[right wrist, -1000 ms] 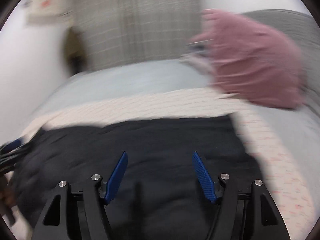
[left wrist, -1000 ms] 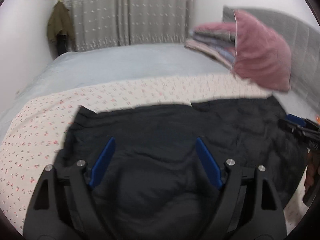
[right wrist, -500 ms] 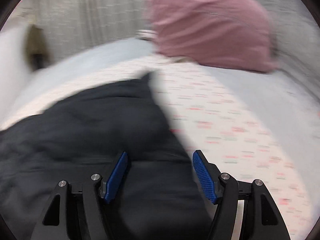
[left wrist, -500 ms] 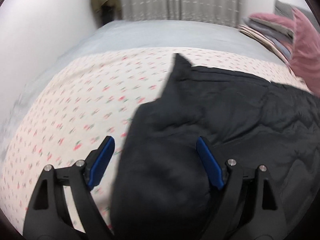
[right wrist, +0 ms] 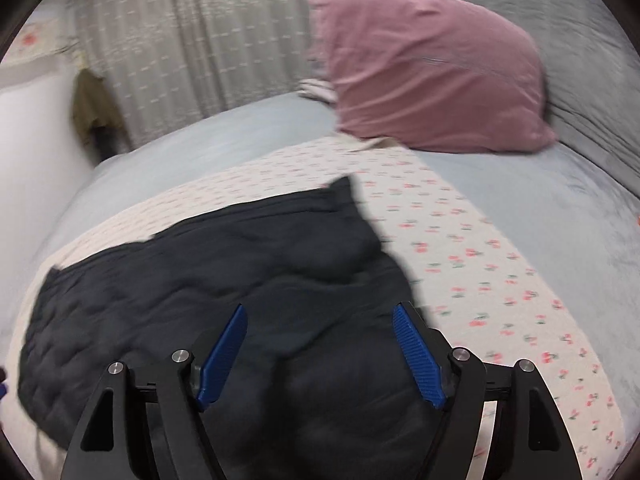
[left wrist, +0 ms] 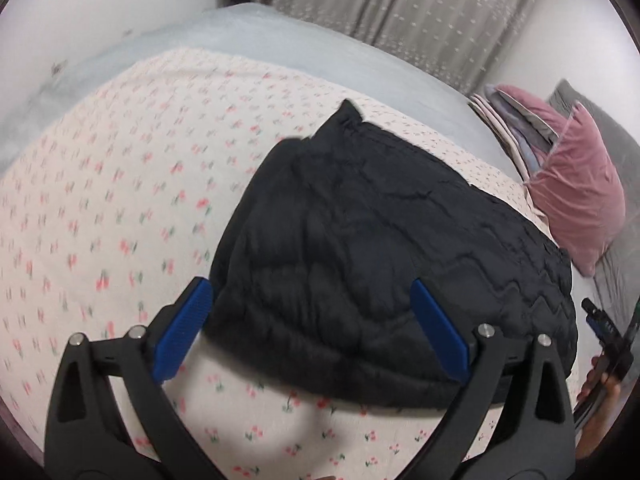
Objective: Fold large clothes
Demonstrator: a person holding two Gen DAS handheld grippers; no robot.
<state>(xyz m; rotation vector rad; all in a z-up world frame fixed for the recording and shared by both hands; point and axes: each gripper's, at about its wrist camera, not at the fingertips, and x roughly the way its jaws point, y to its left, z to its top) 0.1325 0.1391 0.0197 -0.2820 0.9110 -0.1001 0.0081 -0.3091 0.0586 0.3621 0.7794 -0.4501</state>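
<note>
A black quilted jacket (left wrist: 372,252) lies folded into a compact block on the floral sheet (left wrist: 120,184); it also shows in the right wrist view (right wrist: 224,280). My left gripper (left wrist: 312,328) is open and empty, hovering over the jacket's near left end. My right gripper (right wrist: 320,344) is open and empty, just above the jacket's near right part. The right gripper also shows at the far right edge of the left wrist view (left wrist: 604,328), held in a hand.
A pink pillow (right wrist: 428,68) leans on a grey headboard (right wrist: 592,52) at the bed's head. A stack of folded fabrics (left wrist: 512,128) lies beside it. Grey curtains (right wrist: 192,36) and a hanging olive garment (right wrist: 94,108) stand behind the bed. A pale blue blanket (left wrist: 304,52) covers the far side.
Both grippers have swung outward and pulled back, the left toward the jacket's left end, the right toward its right end. Both stayed open. The jacket looks more compact than a second ago.
</note>
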